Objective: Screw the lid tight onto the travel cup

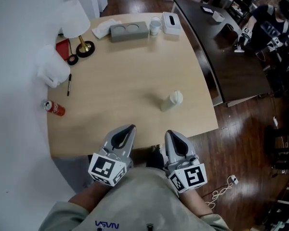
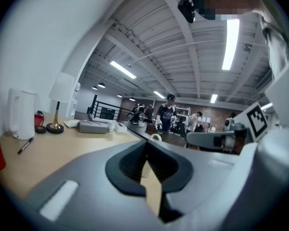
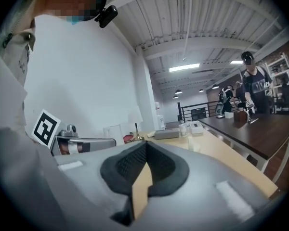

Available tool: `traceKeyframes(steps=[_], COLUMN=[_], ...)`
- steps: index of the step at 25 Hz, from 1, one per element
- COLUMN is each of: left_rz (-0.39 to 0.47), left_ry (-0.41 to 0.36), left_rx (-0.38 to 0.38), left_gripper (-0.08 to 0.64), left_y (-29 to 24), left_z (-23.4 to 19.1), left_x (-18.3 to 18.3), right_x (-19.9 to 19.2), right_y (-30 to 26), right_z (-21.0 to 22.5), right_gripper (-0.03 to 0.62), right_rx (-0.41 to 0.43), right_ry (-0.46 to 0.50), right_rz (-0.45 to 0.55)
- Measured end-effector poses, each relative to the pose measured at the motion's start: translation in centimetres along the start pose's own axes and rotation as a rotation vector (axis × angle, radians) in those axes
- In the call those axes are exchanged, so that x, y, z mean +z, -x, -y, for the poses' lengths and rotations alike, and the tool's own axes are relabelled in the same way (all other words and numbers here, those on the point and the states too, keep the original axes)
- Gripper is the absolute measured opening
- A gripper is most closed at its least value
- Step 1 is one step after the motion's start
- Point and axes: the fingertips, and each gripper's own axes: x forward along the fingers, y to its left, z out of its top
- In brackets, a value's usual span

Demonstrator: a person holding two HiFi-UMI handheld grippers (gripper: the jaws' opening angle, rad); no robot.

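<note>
Left tongs point(image 1: 130, 128) and right tongs point(image 1: 169, 133), both closed on nothing, hover short of the upright cream lidded travel cup point(image 1: 172, 100), nearer the right.

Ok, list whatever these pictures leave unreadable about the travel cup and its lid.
- Whether the lid is fully tight on the travel cup: head view, too small.
- Cup's body: left gripper view, hidden behind the shut left gripper; only the lid's top shows.
- Cup's detail: right gripper view, faint and blurred.
</note>
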Motion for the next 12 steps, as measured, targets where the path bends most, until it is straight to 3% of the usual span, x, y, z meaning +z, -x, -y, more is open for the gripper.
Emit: traceKeyframes(steps=[12], left_rz=[0.015], left_ry=[0.003], left_rx=[0.001], left_gripper=[0.002], left_y=[5.1], left_z=[-0.2], left_x=[-1.2], right_x=[-1.8], right_y=[0.5], right_z=[-3.6], right_gripper=[-0.003], right_rx=[-0.035], right_ry=[0.037], right_rz=[-0.027])
